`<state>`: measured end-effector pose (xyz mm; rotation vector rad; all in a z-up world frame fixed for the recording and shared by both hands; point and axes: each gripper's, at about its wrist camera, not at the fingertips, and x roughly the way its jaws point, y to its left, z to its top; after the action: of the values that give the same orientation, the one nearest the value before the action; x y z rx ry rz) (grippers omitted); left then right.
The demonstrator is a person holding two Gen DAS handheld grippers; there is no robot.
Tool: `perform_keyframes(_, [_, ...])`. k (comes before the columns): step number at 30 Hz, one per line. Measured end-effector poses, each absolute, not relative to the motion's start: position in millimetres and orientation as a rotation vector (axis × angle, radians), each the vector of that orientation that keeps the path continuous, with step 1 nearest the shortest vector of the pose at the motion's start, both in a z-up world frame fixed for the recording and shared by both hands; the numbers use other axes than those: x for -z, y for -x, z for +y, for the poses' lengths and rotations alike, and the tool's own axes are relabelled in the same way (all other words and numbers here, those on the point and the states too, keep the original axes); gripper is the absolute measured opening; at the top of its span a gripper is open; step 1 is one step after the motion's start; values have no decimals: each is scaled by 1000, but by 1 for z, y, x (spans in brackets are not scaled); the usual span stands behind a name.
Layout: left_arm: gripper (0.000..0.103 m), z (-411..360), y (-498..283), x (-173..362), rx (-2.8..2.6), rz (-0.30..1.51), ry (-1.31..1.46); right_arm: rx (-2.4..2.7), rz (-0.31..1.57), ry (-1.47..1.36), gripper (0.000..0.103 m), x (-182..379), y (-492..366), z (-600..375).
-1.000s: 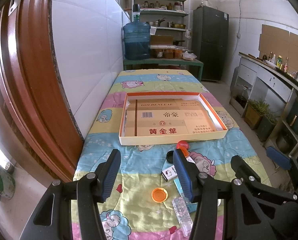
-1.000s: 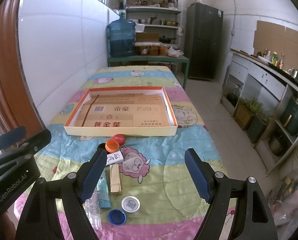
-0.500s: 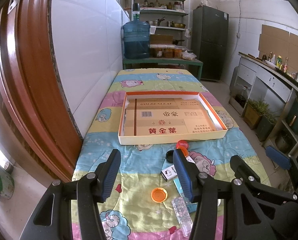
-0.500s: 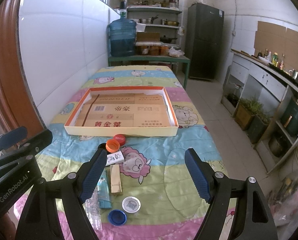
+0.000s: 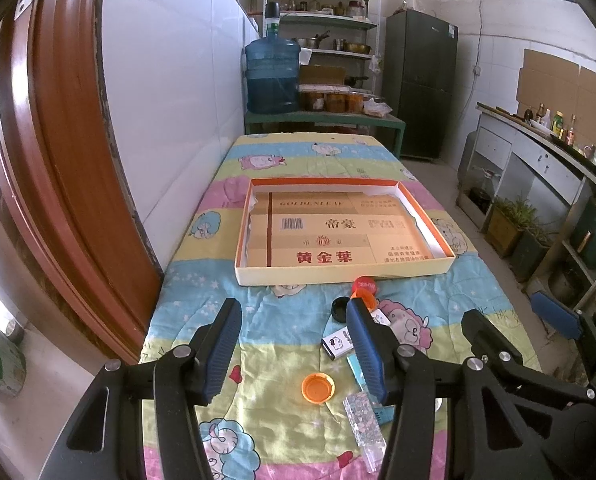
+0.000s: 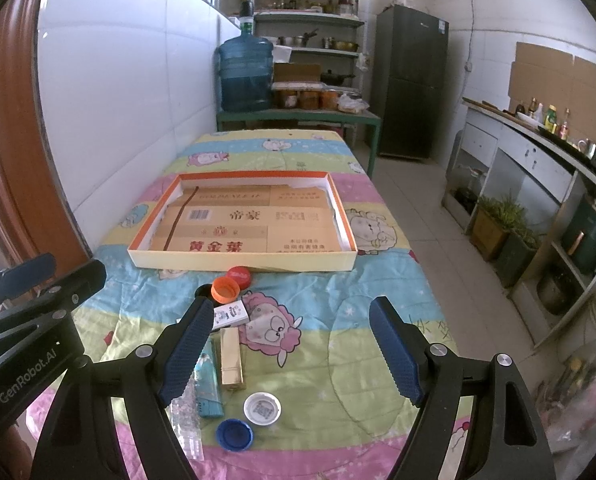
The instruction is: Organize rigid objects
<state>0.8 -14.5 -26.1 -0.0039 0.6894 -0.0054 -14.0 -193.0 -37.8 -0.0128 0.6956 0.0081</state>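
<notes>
Both the left gripper (image 5: pixel 294 354) and right gripper (image 6: pixel 290 352) are hovering with jaws wide and empty. Bottle caps (image 6: pixel 226 290), lighters (image 6: pixel 209 380) and a gold case (image 6: pixel 230 360) are lying on the counter (image 6: pixel 357 360) near a tray (image 6: pixel 242 260) reading "GOLDENLEAF"; they are likely light, stiff and slippery, best pinched across the sides.

We've got both grippers up, side by side, pointing fwd. Left gripper (image 5: pixel 294 344) jaws spread wide, nothing btwn them. Right gripper (image 6: pixel 292 350) likewise wide apart, holding nothing; neither touches anything.
</notes>
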Motion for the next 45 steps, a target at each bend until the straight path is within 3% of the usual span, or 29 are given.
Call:
perform_keyframes(10, [55, -10, 6, 47, 52, 715, 41, 7, 718, -2, 81, 55, 13, -203])
perform_keyframes(24, [55, -27, 41, 121, 221, 843, 16, -47, 797, 30, 81, 99, 27, -210])
perform_keyframes(36, [55, -21, -11, 125, 279, 916, 19, -102, 825, -2, 81, 113, 23, -208])
perform_keyframes(45, [43, -8, -21, 131, 298, 946, 82, -152, 880, -13, 75, 125, 15, -199])
